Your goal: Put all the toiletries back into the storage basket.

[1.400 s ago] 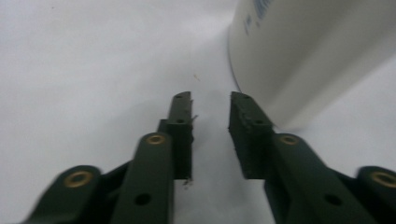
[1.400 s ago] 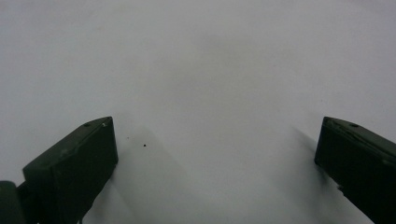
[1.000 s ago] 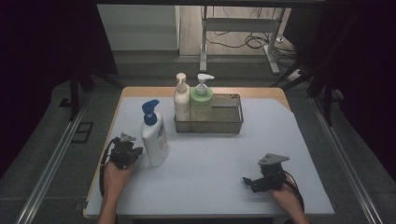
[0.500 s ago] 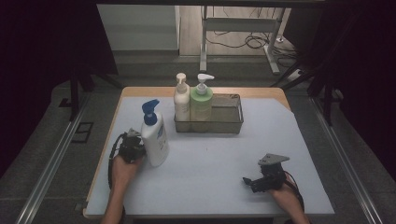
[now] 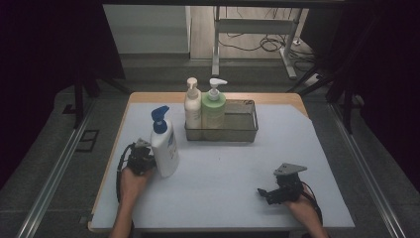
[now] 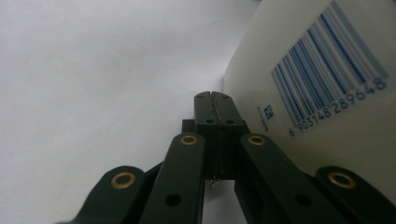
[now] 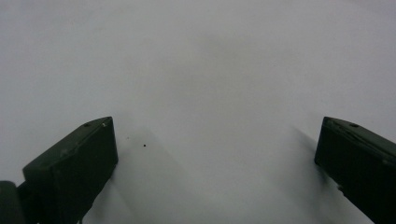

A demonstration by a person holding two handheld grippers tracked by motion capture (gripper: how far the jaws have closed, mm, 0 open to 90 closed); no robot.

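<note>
Left tool (image 5: 148, 161) moved up beside white bottle (image 5: 165, 148), jaws closed, empty.

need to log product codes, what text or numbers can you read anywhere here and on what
"6 903148 289648", below the barcode on the white pump bottle, beside the shut left gripper.
A small square mark left of the barcode: too small to read.
Two pump bottles in the wire basket: no label readable.

High overhead view, two close tabletop views
</note>
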